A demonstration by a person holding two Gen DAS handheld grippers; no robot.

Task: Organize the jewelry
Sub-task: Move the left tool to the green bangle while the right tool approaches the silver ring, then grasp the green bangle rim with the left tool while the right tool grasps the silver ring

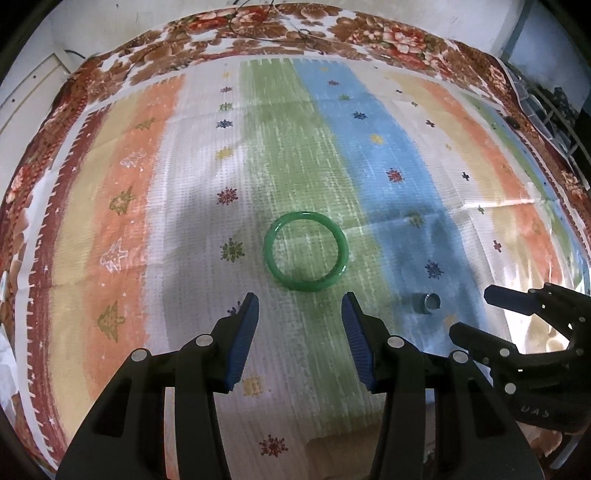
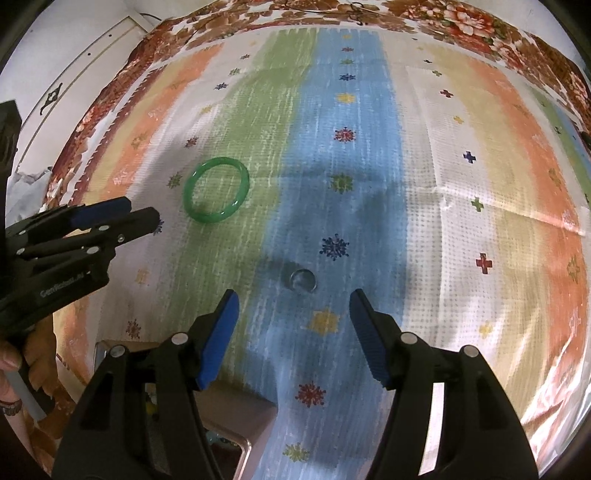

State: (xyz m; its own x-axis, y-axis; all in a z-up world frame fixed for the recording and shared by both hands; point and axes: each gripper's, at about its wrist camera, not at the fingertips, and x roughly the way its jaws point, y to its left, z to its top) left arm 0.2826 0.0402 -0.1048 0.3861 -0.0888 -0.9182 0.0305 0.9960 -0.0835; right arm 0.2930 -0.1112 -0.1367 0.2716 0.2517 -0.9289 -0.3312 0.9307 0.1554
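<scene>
A green bangle (image 1: 306, 251) lies flat on the striped cloth, just ahead of my open, empty left gripper (image 1: 300, 304). It also shows in the right wrist view (image 2: 217, 190), far left. A small silver ring (image 2: 299, 279) lies on the blue stripe just ahead of my open, empty right gripper (image 2: 293, 301). The ring shows in the left wrist view (image 1: 427, 302) to the right of the left gripper. Each gripper appears in the other's view: the right one (image 1: 476, 312), the left one (image 2: 142, 210).
A striped, patterned cloth (image 1: 184, 206) covers a floral bedspread (image 1: 388, 33). A box with a pale rim (image 2: 236, 417) sits at the near edge under my right gripper, partly hidden. A wall and door frame (image 2: 74, 74) lie at the far left.
</scene>
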